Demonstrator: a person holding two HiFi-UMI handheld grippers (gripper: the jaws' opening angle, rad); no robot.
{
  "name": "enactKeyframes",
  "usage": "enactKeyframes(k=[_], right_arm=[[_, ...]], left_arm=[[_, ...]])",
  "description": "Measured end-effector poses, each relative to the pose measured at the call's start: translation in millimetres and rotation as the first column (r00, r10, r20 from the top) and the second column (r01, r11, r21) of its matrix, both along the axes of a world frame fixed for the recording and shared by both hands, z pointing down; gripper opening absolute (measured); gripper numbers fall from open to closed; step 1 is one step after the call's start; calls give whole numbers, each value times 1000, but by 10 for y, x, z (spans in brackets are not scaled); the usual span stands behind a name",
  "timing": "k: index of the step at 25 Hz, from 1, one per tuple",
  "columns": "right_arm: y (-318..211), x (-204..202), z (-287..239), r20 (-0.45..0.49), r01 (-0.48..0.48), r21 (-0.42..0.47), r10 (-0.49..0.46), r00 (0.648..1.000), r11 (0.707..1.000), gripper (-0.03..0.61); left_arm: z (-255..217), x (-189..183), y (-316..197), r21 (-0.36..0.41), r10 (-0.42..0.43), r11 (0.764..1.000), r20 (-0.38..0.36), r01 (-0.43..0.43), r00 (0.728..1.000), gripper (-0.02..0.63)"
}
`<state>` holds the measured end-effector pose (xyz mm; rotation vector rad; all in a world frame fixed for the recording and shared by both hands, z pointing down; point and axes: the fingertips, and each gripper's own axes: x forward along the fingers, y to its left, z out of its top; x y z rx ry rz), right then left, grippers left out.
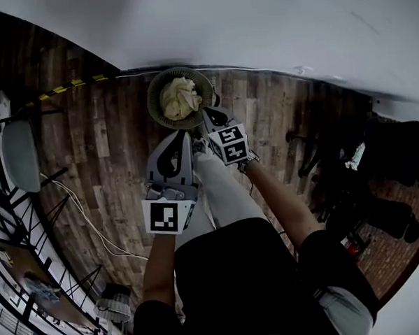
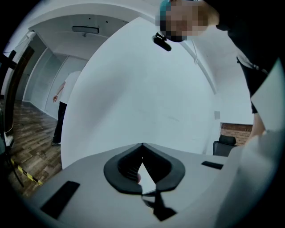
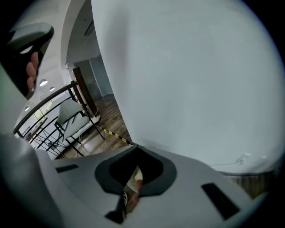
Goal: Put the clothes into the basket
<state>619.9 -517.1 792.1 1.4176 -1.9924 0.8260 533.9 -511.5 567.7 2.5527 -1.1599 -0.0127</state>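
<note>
Steep downward look onto a wooden floor (image 1: 111, 154). Ahead of both sets of fingertips, and below them, a round dark basket (image 1: 152, 107) with a crumpled pale yellow bundle of clothes (image 1: 179, 98) filling its middle. No other garment visible anywhere outside it. On the left gripper (image 1: 185, 135), jaws pressed together at the tips with nothing between them, only white wall (image 2: 147, 89) beyond. On the right gripper (image 1: 208, 116), jaws likewise closed and empty, angled downward, with a sliver of pale cloth glimpsed past them rather than gripped. Of the two, right fingertips nearer: overlapping the basket's near rim from above, with the left tips just short of that rim and a little to the left. No clear long axis to the bundle: lumpy and roughly round. Judging from this, load already in and little left to do. For any further reach, straight forward and down from the right side, with jaws parted first.
</note>
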Motion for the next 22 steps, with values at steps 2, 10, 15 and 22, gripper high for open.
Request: enactKeyframes(k=[2,10,15,22], right_arm=[[32,32,-273,21,-30,39,29,999,999,9],[24,88,-1778,82,-40,287,17,996,957,9],[169,22,-2663,107,4,431,-55,993,902,9],[306,86,-3434,228,-93,516,-32,973,852,9]], left_arm=[[-104,43,40,11,4,1000,2,-4,1000,12],[-676,122,180,55,6,998,-5,-6,1000,12],[-1073,140,268,74,5,997,-13,-4,1000,12],[-1484,184,396,115,28,993,-3,-28,1000,13]])
